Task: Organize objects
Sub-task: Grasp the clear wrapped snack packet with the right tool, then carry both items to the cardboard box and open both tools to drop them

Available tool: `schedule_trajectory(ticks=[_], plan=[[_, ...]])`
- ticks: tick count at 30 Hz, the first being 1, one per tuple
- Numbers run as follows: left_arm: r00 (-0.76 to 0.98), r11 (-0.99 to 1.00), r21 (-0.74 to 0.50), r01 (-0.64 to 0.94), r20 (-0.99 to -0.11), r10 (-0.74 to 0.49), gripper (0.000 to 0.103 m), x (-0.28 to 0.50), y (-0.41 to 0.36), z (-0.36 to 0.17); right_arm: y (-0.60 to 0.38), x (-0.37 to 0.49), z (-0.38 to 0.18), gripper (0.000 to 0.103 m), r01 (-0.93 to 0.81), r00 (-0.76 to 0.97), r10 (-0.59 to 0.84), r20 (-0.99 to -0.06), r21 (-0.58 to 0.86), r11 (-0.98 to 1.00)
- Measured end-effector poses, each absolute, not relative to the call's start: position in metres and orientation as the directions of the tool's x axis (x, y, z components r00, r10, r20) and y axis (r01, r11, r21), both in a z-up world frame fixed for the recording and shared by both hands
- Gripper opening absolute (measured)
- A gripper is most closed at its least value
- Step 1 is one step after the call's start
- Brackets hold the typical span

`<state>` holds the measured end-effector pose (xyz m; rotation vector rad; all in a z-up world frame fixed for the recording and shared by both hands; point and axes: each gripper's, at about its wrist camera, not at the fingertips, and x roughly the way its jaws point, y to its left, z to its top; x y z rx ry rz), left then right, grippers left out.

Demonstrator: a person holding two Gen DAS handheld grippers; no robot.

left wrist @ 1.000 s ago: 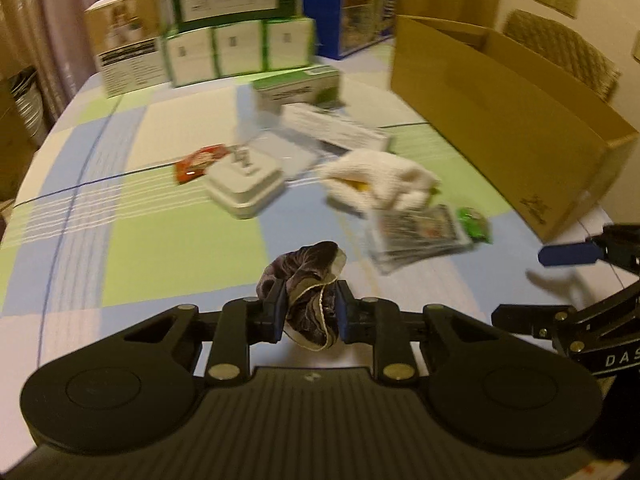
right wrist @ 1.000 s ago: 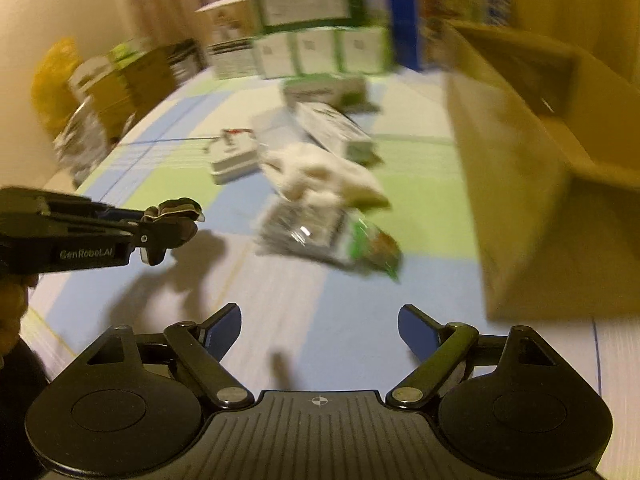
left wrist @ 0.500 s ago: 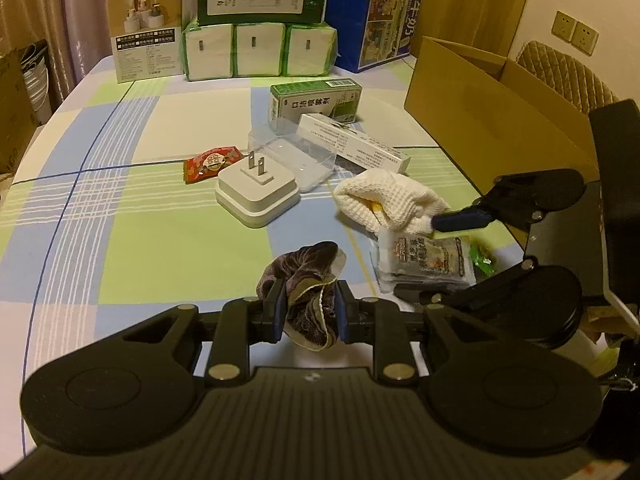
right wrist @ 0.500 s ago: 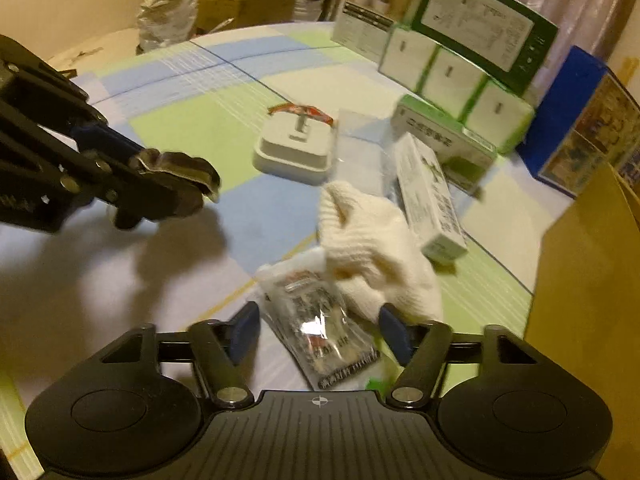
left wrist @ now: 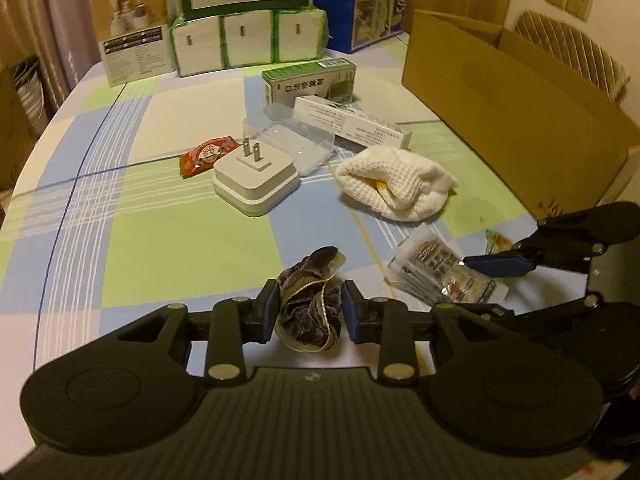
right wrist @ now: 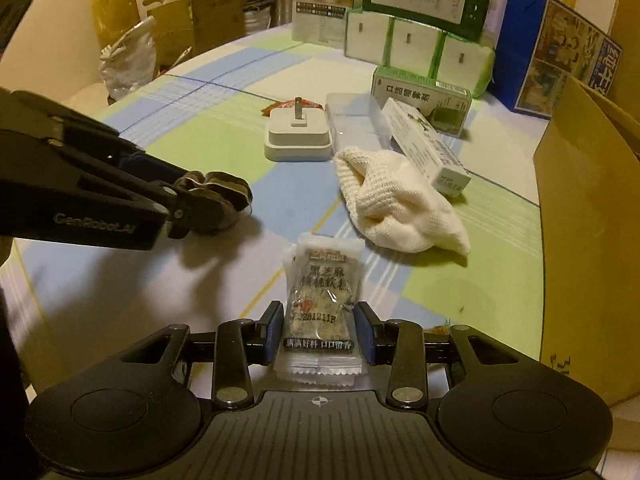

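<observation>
Cardboard box (right wrist: 592, 216) cut off at right edge; snack packet (left wrist: 444, 276) partly behind right claw (left wrist: 496, 266).

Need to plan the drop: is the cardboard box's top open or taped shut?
Open. The cardboard box has a top flap standing up in the left wrist view, and its upper edge shows no lid across it. Its contents are hidden.

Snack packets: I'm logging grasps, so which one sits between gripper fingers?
The clear sesame snack packet, pinched in the right gripper; the red foil packet lies untouched beside the white plug adapter.

Left hand-held gripper (left wrist: 308, 312) clamps dark scrunchie (left wrist: 310, 306); right hand-held gripper (left wrist: 490, 282) pinches snack packet (left wrist: 436, 276).
</observation>
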<state>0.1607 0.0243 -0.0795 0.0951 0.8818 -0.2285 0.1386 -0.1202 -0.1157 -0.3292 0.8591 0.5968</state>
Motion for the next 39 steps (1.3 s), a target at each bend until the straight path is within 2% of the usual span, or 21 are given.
schedule_trajectory(ticks=[6,10,22,33,39], plan=[[0.597,0.964,0.035,0.262,-0.791,-0.134,0.033,0.166,0.018,-0.092,-0.122,0.137,-0.112,0.034,-0.582,0.51,0.37,-0.777,0.006,0.813],[0.592,0.966,0.038,0.255,-0.796,-0.125,0.021,0.164,0.019,-0.09,-0.128,0.134,-0.108,0.033,-0.569,0.516,0.393,-0.761,0.038,0.822],[0.635,0.975,-0.032,0.221,-0.754,-0.169,0.019,0.135,0.008,-0.033,-0.16,0.101,-0.057,0.033,-0.463,0.591,0.372,-0.716,0.077,0.883],[0.661,0.922,-0.09,0.378,-0.671,-0.336,0.019,0.126,-0.075,0.04,-0.243,0.078,0.035,0.033,-0.285,0.747,0.267,-0.61,0.069,0.956],[0.655,0.88,-0.089,0.467,-0.634,-0.412,0.019,0.141,-0.136,0.064,-0.302,0.095,0.06,0.033,-0.192,0.784,0.178,-0.594,0.041,0.981]])
